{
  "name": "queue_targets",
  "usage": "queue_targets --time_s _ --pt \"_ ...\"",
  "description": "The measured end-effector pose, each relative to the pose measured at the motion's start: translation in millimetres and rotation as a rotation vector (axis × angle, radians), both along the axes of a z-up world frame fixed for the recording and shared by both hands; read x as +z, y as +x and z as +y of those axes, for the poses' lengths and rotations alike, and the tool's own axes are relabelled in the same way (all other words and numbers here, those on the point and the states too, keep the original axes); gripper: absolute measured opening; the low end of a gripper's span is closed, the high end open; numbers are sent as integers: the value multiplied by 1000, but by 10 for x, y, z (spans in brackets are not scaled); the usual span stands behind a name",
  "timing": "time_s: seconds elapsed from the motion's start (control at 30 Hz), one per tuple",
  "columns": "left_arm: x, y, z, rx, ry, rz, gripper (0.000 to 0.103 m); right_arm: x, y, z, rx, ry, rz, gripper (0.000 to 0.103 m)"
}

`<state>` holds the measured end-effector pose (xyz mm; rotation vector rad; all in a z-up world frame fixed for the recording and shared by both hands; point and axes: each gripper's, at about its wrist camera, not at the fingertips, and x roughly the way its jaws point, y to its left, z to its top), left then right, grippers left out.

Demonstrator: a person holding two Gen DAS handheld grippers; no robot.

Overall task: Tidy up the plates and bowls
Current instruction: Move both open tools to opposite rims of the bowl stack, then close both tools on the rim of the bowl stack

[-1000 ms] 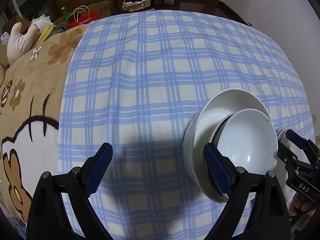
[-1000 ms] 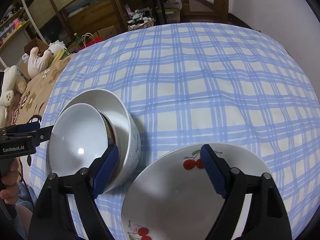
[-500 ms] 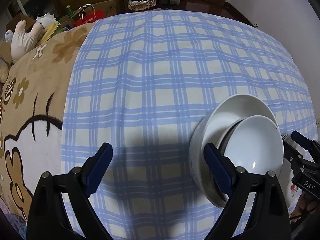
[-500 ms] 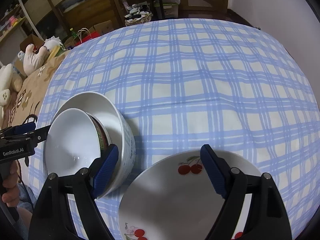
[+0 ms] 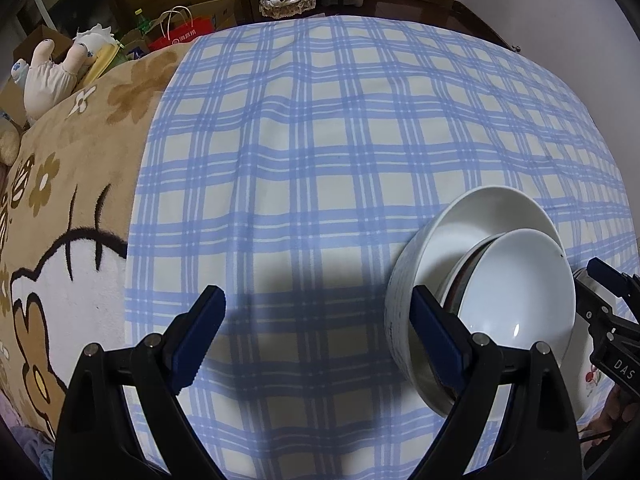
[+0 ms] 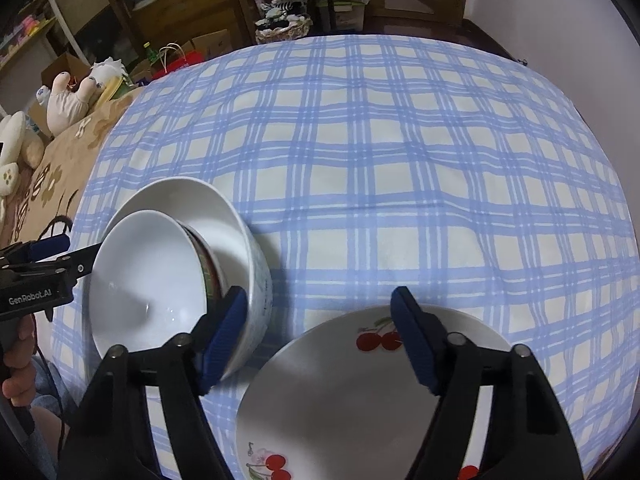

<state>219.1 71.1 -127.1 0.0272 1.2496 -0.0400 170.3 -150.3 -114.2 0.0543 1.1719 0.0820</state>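
Note:
A large white bowl (image 5: 452,236) (image 6: 224,216) stands on the blue checked cloth (image 5: 320,140). A patterned bowl and a smaller white bowl (image 5: 520,292) (image 6: 152,272) lie tilted inside it. My left gripper (image 5: 316,312) hangs open over bare cloth, its right finger just in front of the large bowl's wall. A white plate with cherries (image 6: 352,392) lies to the right of the bowls. My right gripper (image 6: 320,308) hovers over the plate's far rim with its jaws closing. The rim shows between the fingers, and no pad presses on it.
A tan cartoon blanket (image 5: 60,200) covers the bed left of the cloth. Soft toys (image 6: 68,96), bags and boxes sit beyond its far left corner, and dark wooden furniture (image 6: 168,12) lines the back. A white wall (image 6: 560,20) runs along the right.
My right gripper's jaws have narrowed a little over the cherry plate. Both views have shifted only slightly, and the bowls and plate lie as before.

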Motion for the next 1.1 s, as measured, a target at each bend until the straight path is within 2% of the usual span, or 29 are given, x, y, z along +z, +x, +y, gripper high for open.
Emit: queue_targets --time_s 0.13,0.23,0.3,0.33,0.37,0.4,0.47,0.57,0.67,0.8,1.1 --pt "-7 -5 -21 8 5 0 91 1 13 9 10 11 10 69" --pt "14 -19 -50 3 14 -1 87 12 35 36 25 6 25 64" --pt "41 -45 -86 -13 17 -6 78 19 51 60 43 -2 37 61" --pt "55 -59 -107 -26 17 -4 75 18 63 73 52 -1 47 55" --pt "43 -58 -123 -43 18 6 68 18 80 90 62 6 59 51" --pt "27 -67 -153 -63 12 20 59 20 93 107 75 20 74 41" --pt "-8 -74 -200 -81 1 39 50 24 122 171 103 40 102 26" --pt "-20 -78 -245 -87 -9 39 39 30 154 293 135 -4 119 16" --pt "-27 -80 -257 -79 -42 43 30 16 188 343 128 -29 134 15" --pt "-25 -80 -268 -59 -66 48 22 -67 253 366 94 -36 166 15" --pt "-117 57 -156 -15 -161 89 19 -105 305 380 59 -32 164 14"
